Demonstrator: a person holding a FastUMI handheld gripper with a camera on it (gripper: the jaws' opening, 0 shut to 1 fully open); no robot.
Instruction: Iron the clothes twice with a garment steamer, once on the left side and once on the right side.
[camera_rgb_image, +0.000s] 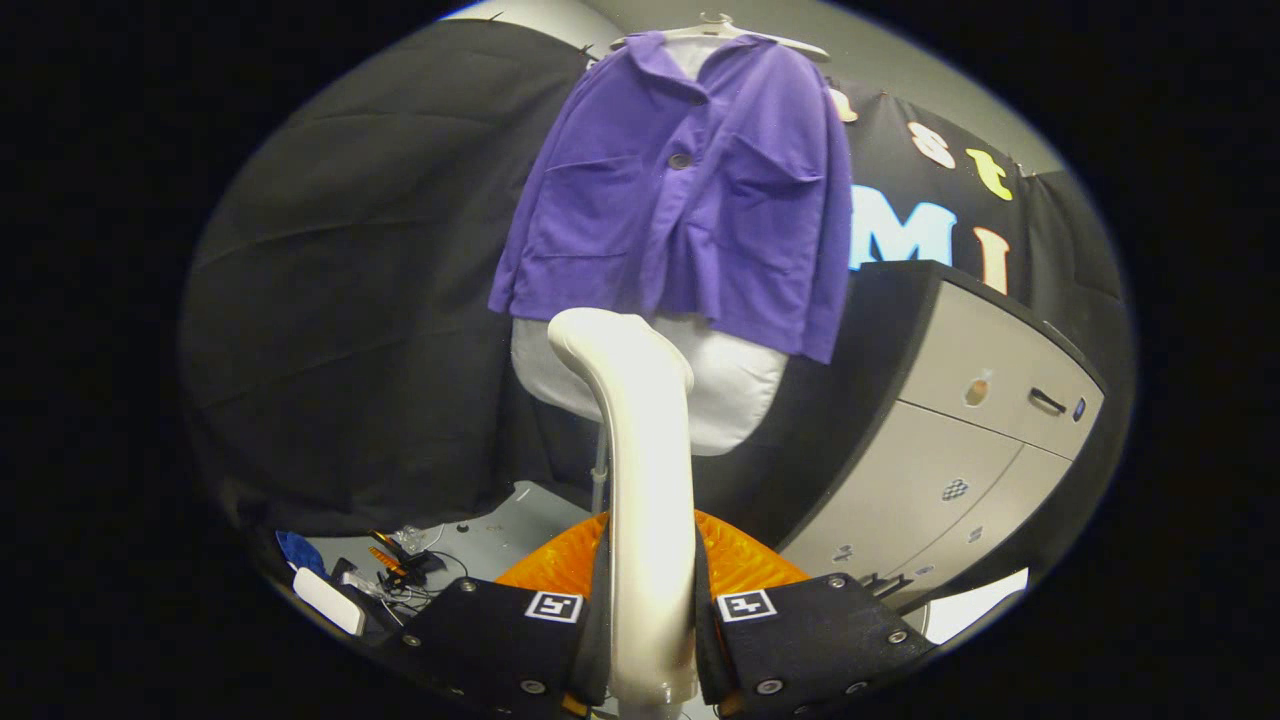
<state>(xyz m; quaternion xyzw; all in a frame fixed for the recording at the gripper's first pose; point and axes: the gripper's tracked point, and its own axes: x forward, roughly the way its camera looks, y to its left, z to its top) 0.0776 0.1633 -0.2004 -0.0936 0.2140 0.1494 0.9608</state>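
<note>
A purple buttoned shirt (690, 190) hangs on a white hanger (720, 28) against a pale padded board (730, 385), well beyond my fingers. A cream garment steamer (640, 450) stands upright between my fingers, its head bent toward the shirt's lower hem, apart from the cloth. My gripper (650, 610) is shut on the steamer's handle, with both fingers pressing its sides.
A grey cabinet (980, 440) with drawers and a dark top stands to the right of the shirt. An orange ribbed object (560, 560) sits low behind the steamer. Cables and small items (400, 565) lie on the floor to the left, by the black cloth wall.
</note>
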